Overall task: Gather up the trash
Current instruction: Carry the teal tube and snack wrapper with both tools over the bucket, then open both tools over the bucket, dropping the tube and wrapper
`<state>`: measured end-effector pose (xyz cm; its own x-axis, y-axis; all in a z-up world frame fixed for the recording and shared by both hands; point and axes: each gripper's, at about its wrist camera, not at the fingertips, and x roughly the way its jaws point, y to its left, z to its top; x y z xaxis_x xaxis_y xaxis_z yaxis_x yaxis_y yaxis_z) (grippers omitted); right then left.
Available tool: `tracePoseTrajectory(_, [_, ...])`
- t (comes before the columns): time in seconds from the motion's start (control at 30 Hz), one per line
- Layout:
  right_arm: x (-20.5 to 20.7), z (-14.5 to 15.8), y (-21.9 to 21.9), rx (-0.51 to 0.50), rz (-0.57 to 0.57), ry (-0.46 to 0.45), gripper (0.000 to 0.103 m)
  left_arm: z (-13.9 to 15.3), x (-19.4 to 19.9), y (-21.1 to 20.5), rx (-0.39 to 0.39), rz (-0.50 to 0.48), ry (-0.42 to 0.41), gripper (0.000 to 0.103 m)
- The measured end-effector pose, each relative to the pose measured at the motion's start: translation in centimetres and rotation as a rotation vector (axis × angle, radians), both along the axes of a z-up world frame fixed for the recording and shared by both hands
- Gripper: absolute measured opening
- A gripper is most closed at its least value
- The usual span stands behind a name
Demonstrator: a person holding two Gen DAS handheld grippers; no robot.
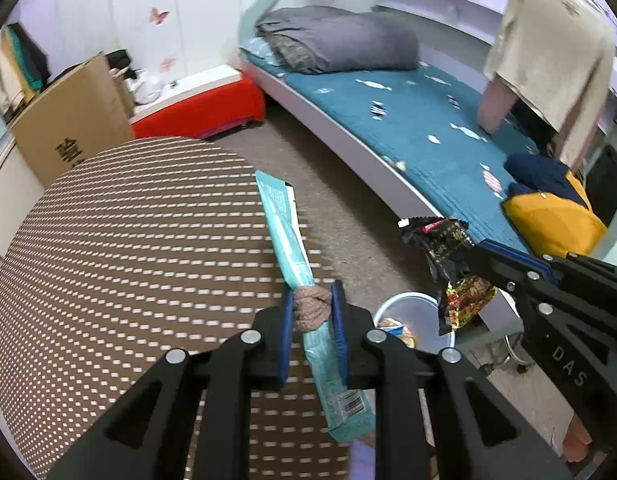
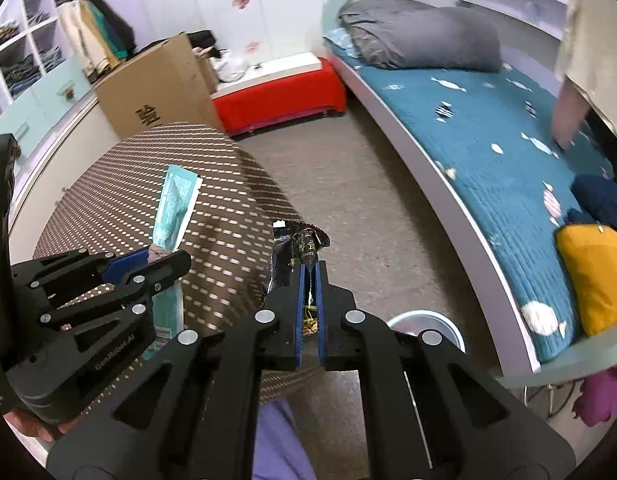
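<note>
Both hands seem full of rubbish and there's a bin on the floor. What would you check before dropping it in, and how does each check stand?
1. Left gripper shut on teal wrapper and brown wad: ok.
2. Right gripper shut on dark snack packet: ok.
3. Bin open on top: ok.
4. Room left in bin: ok, only some wrappers inside.
5. Grippers directly over bin: not ok.
6. Wrapper clear of patterned table: cannot tell.

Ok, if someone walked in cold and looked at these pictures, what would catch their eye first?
Probably the two pieces of trash held up close: the left gripper clamps a long teal wrapper with a brown wad, and the right gripper pinches a black snack wrapper. Below them on the floor sits a bin, beside the blue bed.
</note>
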<state>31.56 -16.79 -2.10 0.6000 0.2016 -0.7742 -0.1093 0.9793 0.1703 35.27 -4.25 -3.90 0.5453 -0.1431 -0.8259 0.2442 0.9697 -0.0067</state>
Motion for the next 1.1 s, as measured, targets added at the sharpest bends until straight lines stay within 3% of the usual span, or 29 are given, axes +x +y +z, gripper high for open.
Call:
tracePoseTrajectory(0.4, [-3.1,-2.3,-8.7,0.019,-0.157,0.042,0.005,-2.7,-1.8,-8.9,0.022,-0.151,0.046,0.018])
tracePoseTrajectory(0.93, [-6.7,-7.7,-18.5,0.047,-0.349,0.158,0.005,-8.8,-2.6,-20.2,0.062,-0.327,0.161,0.019])
tracePoseTrajectory(0.97, [-6.9,-8.0,-19.0,0.048,-0.361,0.165,0.005,-9.2,-2.7,-20.7,0.058,-0.334,0.161,0.021])
tracePoseTrajectory(1.07, [-7.6,-8.9,-20.3,0.05,-0.392,0.19,0.006,-10.3,-2.5,-21.4,0.071,-0.299,0.18,0.064])
tracePoseTrajectory(1.1, [-7.7,-9.1,-20.5,0.051,-0.396,0.195,0.006,-10.5,-2.4,-21.4,0.063,-0.299,0.173,0.064])
